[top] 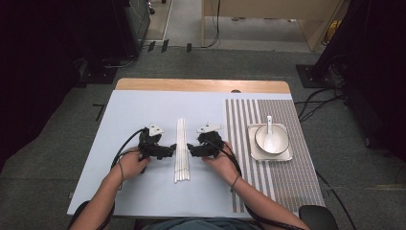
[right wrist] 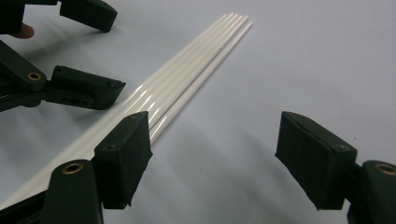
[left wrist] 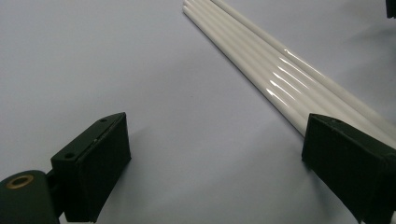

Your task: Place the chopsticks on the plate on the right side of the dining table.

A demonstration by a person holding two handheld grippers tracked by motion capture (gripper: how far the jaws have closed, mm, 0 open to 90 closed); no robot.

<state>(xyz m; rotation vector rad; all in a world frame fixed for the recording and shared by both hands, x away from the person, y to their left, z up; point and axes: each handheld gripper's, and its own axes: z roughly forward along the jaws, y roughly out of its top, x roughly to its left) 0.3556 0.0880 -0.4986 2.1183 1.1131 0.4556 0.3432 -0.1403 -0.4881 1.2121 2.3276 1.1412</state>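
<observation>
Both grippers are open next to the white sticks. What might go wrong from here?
1. The white sticks are thin, glossy and lie loose side by side, so a jaw may push them apart or make them roll.
2. The left gripper and right gripper face each other closely across the sticks and might collide.

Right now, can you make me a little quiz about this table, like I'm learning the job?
1. True or false: the white spoon sits in the bowl.
2. Which does the bowl rest on? A) the bare table B) the square tray C) the floor
3. What lies between the left gripper and the right gripper?

Key: 1 true; 2 B; 3 the white sticks
</observation>
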